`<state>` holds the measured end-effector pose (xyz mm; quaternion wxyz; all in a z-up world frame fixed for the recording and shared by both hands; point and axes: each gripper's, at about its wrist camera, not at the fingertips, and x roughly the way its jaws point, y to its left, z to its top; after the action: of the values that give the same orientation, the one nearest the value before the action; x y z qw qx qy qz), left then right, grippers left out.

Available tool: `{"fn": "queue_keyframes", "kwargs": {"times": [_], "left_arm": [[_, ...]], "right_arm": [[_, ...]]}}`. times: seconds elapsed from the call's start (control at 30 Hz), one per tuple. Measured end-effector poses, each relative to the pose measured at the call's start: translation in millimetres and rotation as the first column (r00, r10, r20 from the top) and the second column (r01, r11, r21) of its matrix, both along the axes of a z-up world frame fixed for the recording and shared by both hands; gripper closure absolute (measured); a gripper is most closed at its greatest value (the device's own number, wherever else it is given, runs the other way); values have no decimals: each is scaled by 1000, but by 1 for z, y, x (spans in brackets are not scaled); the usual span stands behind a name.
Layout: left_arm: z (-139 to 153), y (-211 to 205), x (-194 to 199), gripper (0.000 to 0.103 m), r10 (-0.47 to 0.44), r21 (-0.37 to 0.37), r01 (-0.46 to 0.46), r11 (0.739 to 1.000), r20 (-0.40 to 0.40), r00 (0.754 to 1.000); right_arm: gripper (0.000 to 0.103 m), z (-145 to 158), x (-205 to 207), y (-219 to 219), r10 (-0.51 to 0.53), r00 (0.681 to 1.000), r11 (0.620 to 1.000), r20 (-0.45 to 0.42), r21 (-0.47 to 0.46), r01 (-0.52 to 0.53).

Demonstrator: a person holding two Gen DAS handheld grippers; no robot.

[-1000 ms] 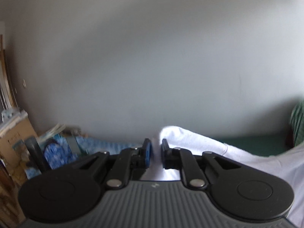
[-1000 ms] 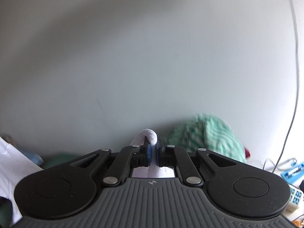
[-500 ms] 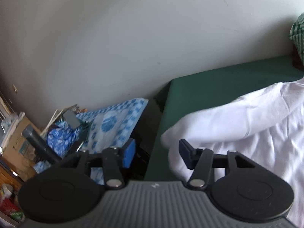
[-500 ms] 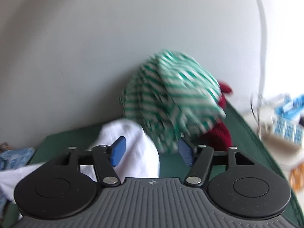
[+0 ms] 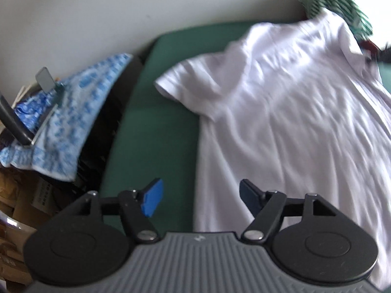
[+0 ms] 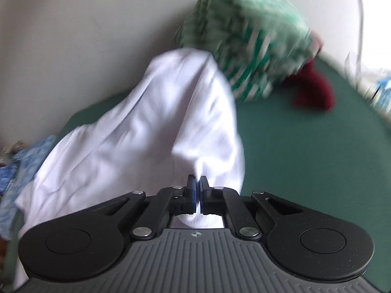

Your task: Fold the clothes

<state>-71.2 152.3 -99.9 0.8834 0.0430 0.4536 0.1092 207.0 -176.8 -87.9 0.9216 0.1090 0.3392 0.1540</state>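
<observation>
Left gripper point(image 5: 198, 196) angled steeply downward, jaws spread wide after just opening further, blue pad on the left finger point(image 5: 152, 200) and dark pad on the right finger turned inward, nothing pressed between them. Right gripper point(image 6: 197, 188) tilted downward less steeply, jaws drawn nearly together after just closing, pads point(image 6: 193, 193) pinching a fold of the white shirt point(image 6: 151, 131), cloth bunched behind the fingers and rising ahead of the tips. Both black linkages and grey ribbed bodies filling the lower part of each wrist view, both views blurred.
</observation>
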Motion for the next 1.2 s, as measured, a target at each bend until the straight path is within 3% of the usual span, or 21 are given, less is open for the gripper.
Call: {"fn": "queue_keyframes", "kwargs": {"times": [0.1, 0.17, 0.2, 0.23, 0.27, 0.3, 0.37, 0.47, 0.57, 0.67, 0.83, 0.97, 1.07, 1.13, 1.2], "left_arm": [[-10, 8, -8, 23, 1, -29, -2, 1000, -18, 1000], [-14, 11, -13, 21, 6, -60, -7, 998, -22, 1000], [-15, 11, -15, 20, 6, -79, -8, 997, -26, 1000], [-18, 12, -16, 19, 2, -92, -5, 996, -27, 1000], [-20, 13, -17, 18, -2, -105, -1, 994, -28, 1000], [-22, 13, -18, 18, -13, -109, 9, 994, -29, 999], [-26, 11, -20, 18, -37, -117, 33, 993, -33, 999], [-30, 7, -24, 17, -88, -154, 83, 985, -29, 996], [-32, 0, -31, 13, -150, -194, 142, 971, -29, 988], [-35, -5, -41, 5, -223, -208, 214, 954, -23, 975], [-38, -9, -61, 2, -314, -208, 307, 929, 0, 949], [-36, 0, -83, 4, -346, -231, 344, 910, 36, 938], [-35, 11, -103, 10, -340, -227, 346, 910, 67, 938], [-35, 24, -111, 10, -314, -223, 323, 920, 75, 946], [-32, 43, -113, 7, -259, -286, 274, 918, 92, 962]], "right_arm": [[101, 34, 8, -50, -214, 971, 976, 110, 54, 209], [100, 49, 13, -76, -407, 897, 911, 173, 7, 412], [91, 53, 15, -86, -487, 849, 862, 204, -45, 506], [79, 55, 16, -94, -529, 822, 825, 209, -98, 556], [72, 55, 12, -102, -534, 827, 827, 175, -94, 554], [58, 54, 3, -110, -519, 846, 848, 122, -50, 527], [57, 46, -19, -120, -421, 907, 906, 13, 53, 420], [57, 28, -73, -108, -216, 973, 973, -82, 58, 221], [56, 11, -135, -89, -54, 989, 998, -138, -30, 51], [54, -3, -202, -79, 35, 984, 992, -175, -116, -56], [44, -18, -272, -79, -8, 986, 994, -168, -109, -11], [44, -28, -299, -72, -98, 992, 989, -75, -118, 89], [53, -33, -308, -60, -139, 990, 973, -6, -184, 136], [73, -36, -310, -52, -158, 987, 957, 33, -241, 161], [81, -37, -310, -50, -172, 984, 952, 43, -249, 177]]}}
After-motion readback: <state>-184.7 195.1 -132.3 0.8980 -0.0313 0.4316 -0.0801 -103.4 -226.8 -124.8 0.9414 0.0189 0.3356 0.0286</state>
